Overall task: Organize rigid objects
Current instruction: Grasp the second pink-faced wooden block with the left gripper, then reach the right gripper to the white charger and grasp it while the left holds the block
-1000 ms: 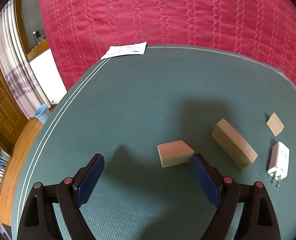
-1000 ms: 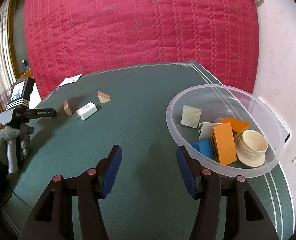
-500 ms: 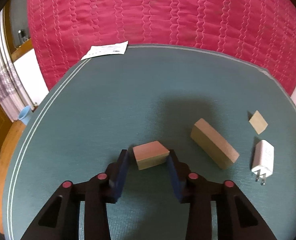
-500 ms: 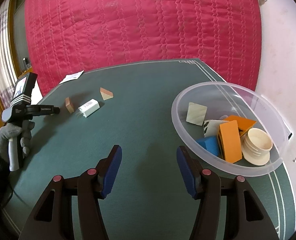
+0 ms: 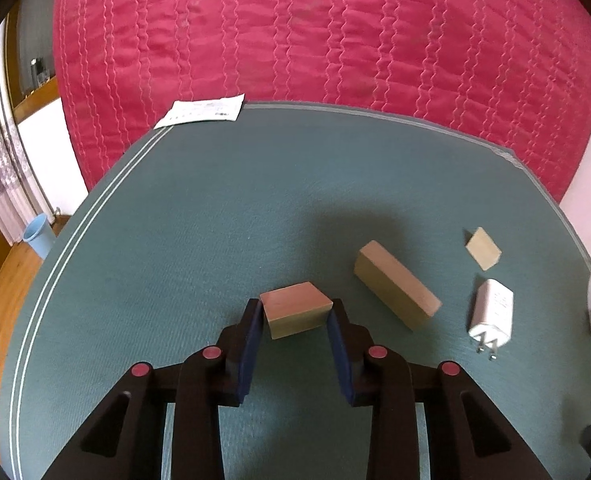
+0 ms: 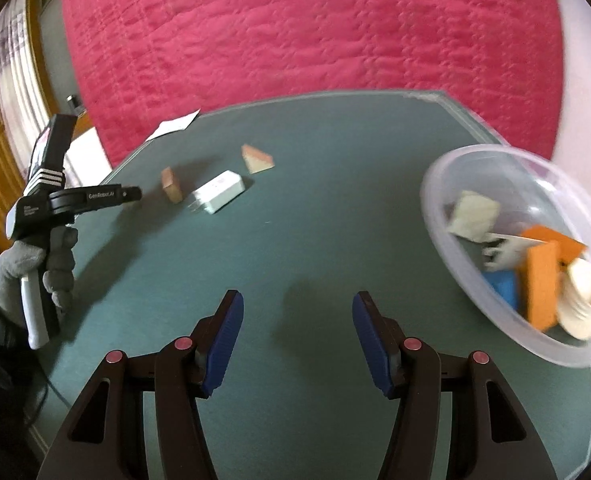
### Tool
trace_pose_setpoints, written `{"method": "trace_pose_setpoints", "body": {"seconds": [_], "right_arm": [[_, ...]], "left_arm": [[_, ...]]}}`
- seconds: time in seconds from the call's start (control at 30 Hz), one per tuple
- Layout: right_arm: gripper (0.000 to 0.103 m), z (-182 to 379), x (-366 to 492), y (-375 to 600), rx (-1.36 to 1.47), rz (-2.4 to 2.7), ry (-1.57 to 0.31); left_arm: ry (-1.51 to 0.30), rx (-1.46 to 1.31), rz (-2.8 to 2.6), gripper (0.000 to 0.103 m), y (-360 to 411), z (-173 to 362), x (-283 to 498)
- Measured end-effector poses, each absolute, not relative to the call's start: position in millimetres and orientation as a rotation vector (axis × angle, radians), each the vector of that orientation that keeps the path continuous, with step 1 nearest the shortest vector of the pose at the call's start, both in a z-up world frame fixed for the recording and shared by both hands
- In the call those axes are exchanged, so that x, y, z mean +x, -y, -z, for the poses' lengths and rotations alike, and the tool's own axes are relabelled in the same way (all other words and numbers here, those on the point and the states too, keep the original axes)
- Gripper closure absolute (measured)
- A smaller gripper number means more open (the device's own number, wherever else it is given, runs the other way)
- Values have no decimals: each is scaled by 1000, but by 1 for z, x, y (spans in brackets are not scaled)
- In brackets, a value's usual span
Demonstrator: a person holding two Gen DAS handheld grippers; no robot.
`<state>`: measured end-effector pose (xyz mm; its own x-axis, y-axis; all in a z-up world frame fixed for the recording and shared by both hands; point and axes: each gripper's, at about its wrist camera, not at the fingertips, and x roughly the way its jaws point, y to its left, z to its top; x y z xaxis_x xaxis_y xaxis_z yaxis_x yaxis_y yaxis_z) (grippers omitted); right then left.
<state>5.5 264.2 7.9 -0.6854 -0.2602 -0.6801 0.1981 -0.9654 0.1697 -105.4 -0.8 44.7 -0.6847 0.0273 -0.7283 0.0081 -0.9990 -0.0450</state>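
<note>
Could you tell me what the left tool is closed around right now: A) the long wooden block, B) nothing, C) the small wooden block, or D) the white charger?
C: the left tool has both blue pads against the small wooden block.

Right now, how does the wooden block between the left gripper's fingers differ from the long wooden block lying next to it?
The short wooden block is stubby with a slanted top; the long wooden block is a stretched bar. The short one sits squarely between the left hand-held gripper's fingers, which touch its sides; the long one lies free on the green mat, angled diagonally. Both are plain light wood.
</note>
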Motion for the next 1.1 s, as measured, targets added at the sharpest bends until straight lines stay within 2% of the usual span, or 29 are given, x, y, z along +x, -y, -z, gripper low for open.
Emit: {"method": "trace_pose_setpoints", "body": {"seconds": [0.1, 0.13, 0.23, 0.57, 0.8, 1.1], "right_arm": [[44, -7, -10, -252, 1149, 2586, 136], [39, -8, -17, -245, 1159, 2557, 121], [36, -12, -31, -227, 1137, 2555, 8], [35, -3, -80, -183, 1111, 2487, -96], [35, 1, -112, -159, 1121, 2480, -234], [35, 2, -134, -146, 1130, 2463, -283]], "left_arm": [[61, -1215, -2870, 68, -2, -48, -100], [58, -1206, -2868, 68, -3, -49, -98], [48, -1187, -2859, 68, -7, -51, -95], [53, -1189, -2860, 68, -9, -49, -94], [78, -1180, -2857, 68, -9, -51, -91], [86, -1179, -2848, 68, -10, -51, -89]]}}
